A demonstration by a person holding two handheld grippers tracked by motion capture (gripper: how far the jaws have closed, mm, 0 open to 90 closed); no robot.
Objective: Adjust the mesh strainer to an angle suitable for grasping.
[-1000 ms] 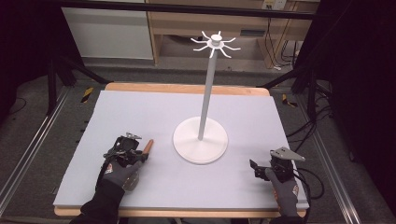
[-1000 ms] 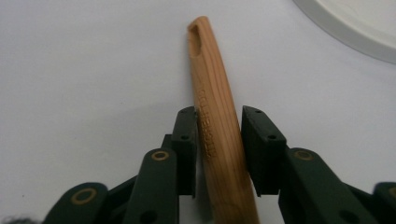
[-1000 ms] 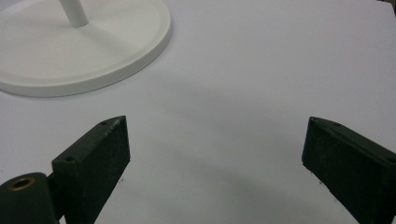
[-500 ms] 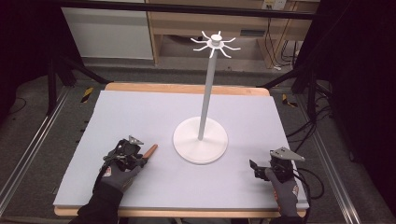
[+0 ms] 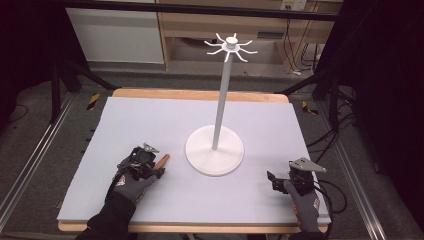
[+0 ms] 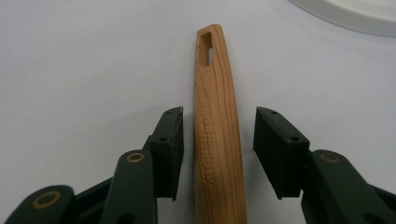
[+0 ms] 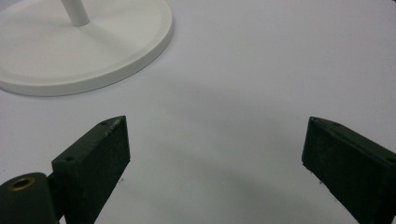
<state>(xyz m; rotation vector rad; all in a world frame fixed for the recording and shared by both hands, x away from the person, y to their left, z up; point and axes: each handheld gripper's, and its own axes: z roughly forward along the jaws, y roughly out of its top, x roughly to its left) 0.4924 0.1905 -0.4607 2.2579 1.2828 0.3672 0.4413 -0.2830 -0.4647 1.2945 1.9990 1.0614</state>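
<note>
Between your left gripper's (image 6: pixel 218 154) two black jaws lies a wooden handle (image 6: pixel 218 130), flat on the grey mat (image 5: pixel 150 120). The jaws stand parted on either side of it with a gap at each pad, so nothing is grasped yet. In the high view your left gripper (image 5: pixel 150 156) sits near the front left of the mat, and the handle (image 5: pixel 163 160) pokes out of it toward the white stand (image 5: pixel 215 150), close to its round base but apart from it.

You are looking at a slim, gently curved piece of wood, with lettering along it and a slot cut through the far end. I judge it light and stiff: it will not bend under the pads, and it should lift with little effort. The finish looks smooth and the sides are rounded, so it may twist or slide if you pinch it off-centre. Take hold across the straight middle stretch where the pads now flank it, squarely on the two long edges, and keep clear of the slotted tip, which is thinner. What lies at the near end of the handle is hidden below the frame, so I cannot tell how the weight is spread.

Your right gripper (image 5: pixel 280 181) rests at the front right of the mat, jaws spread wide and empty, with the stand's base (image 7: pixel 84 51) ahead of it.
</note>
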